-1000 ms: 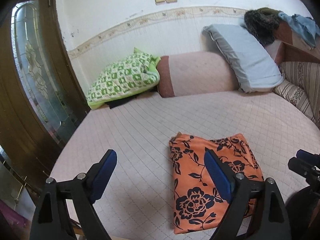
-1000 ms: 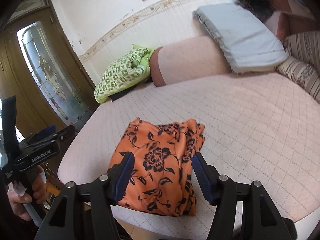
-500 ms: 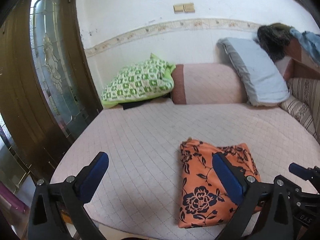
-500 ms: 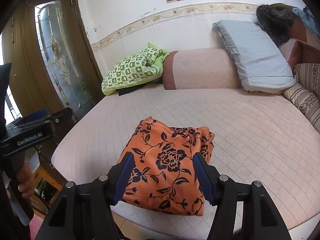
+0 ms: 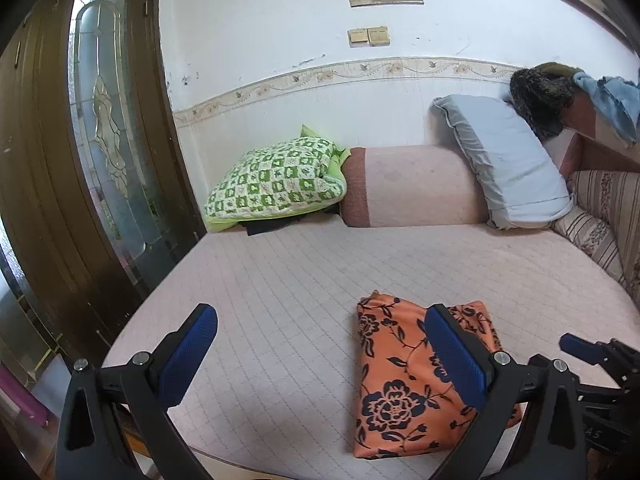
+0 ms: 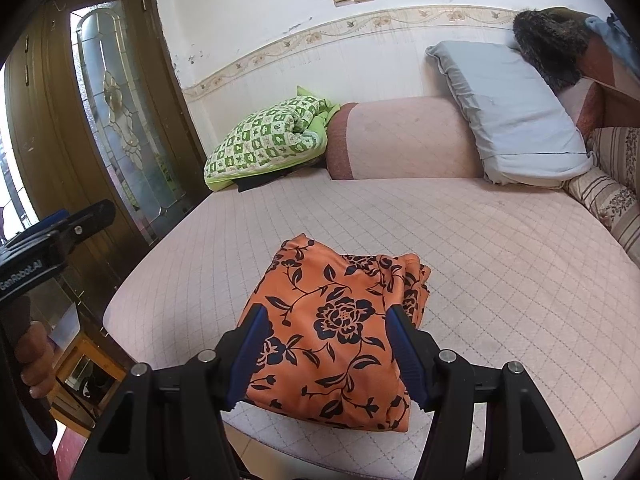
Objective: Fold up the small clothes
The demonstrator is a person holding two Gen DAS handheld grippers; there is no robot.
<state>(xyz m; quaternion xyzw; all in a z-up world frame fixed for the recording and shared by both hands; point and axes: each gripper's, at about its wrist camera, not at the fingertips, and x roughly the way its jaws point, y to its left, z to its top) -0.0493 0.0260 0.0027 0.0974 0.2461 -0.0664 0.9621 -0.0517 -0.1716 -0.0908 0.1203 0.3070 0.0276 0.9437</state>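
Lying folded: floral orange garment (image 6: 336, 336), quilted bed (image 6: 500, 240).

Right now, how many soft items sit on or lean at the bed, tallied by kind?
Folded orange floral garment: 1
Green checked quilt bundle: 1
Pink bolster: 1
Grey-blue pillow: 1
Striped cushion: 1
Total: 5

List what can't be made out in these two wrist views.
- Orange floral garment: in the left wrist view its near right part sits behind the left gripper finger; inner folds are unseen in both views.
- Dark item under the green checked pillow: mostly covered, unidentifiable.
- Right gripper: only its tip shows in the left wrist view, cut by the edge.
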